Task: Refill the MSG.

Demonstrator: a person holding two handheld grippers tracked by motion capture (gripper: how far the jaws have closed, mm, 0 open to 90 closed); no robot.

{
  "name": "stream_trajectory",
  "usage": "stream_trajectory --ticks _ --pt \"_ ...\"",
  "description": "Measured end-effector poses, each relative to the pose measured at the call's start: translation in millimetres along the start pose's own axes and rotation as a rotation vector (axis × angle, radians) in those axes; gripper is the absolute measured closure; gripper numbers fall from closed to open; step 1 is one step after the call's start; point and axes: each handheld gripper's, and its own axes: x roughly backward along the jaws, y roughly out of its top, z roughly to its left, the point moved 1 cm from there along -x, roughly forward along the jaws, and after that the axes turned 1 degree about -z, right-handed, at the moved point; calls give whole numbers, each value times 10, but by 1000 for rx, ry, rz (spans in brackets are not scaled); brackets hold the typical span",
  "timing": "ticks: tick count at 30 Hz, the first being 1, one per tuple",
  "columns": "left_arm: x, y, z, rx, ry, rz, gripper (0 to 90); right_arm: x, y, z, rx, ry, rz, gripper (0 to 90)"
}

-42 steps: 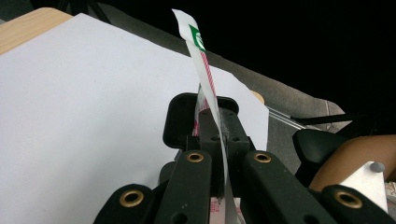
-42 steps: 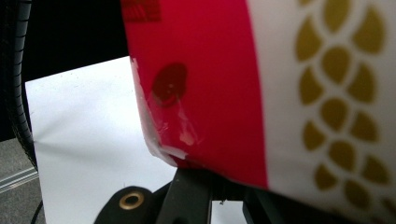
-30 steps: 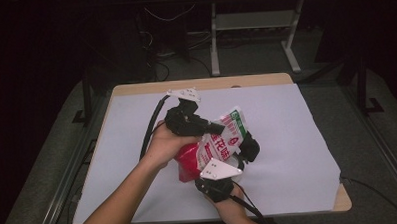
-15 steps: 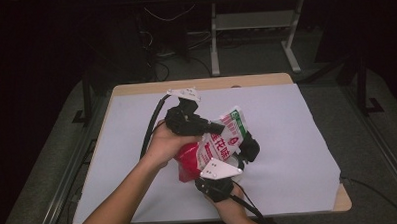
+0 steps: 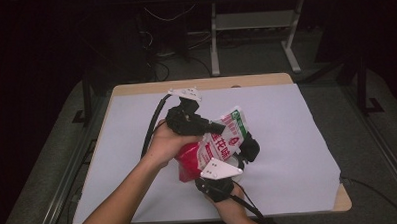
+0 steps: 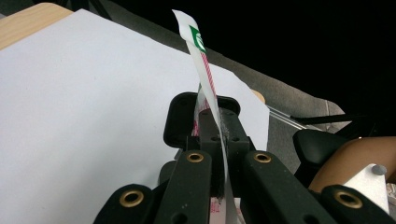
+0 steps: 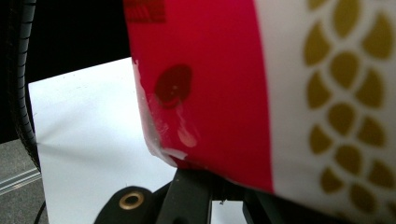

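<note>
Bag: red-and-white printed plastic snack bag [image 5: 215, 146] held off the white-papered counter [image 5: 297, 138], mid-counter. Left gripper [image 6: 212, 126] jaws pinching its flat top seal; right gripper [image 5: 238, 153] jaws' state I cannot tell. Likely light, floppy, slick; grip seams.

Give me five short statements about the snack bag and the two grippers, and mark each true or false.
1. The red-and-white plastic snack bag is held above the table. True.
2. The left gripper has its fingers closed on a thin edge of the bag. True.
3. The bag lies flat on the white sheet. False: it is lifted between both grippers.
4. The white sheet covers a metal table. False: a wooden tabletop shows at its edges.
5. The right gripper meets the bag at its lower side. True.
</note>
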Motion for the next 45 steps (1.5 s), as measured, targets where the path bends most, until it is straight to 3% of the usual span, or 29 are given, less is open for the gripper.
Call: stream_trajectory --ticks 45 --pt "-13 4 -7 -1 -4 12 900 -3 -3 7 0 -1 2 900"
